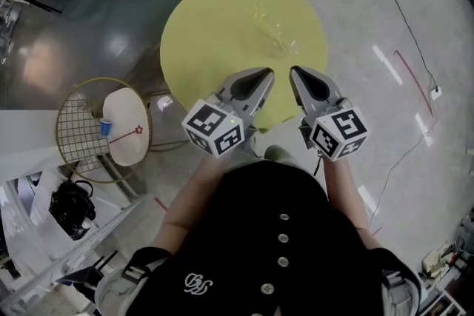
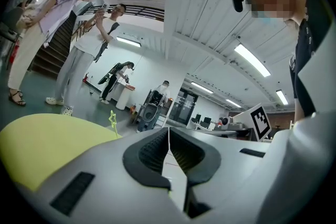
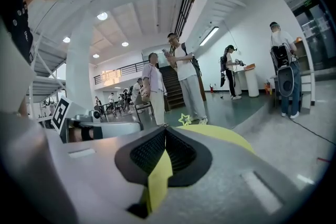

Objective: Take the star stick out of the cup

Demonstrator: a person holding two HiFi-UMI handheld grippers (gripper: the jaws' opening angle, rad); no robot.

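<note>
Jaws on both grippers were clenched, with nothing between them.

Head view: left gripper (image 1: 265, 73) and right gripper (image 1: 295, 71) were held side by side close to my body, tips at the near edge of the round yellow table (image 1: 215, 26). A clear cup (image 1: 275, 37) stood near the table's middle, well apart from both tips. I couldn't make out the stick inside it from here. Off to my left, a small white side table (image 1: 132, 152) carried a blue cup (image 1: 106, 127), with a red star stick (image 1: 127, 134) lying beside it, not in it.

Left gripper view: left gripper (image 2: 169, 129) pads met at the tip, holding nothing. A pale green star stick (image 2: 112, 119) stood upright over the far part of the yellow table (image 2: 47, 144), left of the jaw line. The cup itself was too faint to trace.

Right gripper view: right gripper (image 3: 165, 127) was closed on nothing. The green star (image 3: 185, 119) showed just above the table (image 3: 220, 134), slightly right of the tips.

Judgement: this was the approach step, with nothing grasped yet. The stick in the clear cup looked like the target. The next move called for opening one gripper, reaching across the table, closing on the thin stem above the rim and lifting straight up. The other gripper might have to steady the light cup.
</note>
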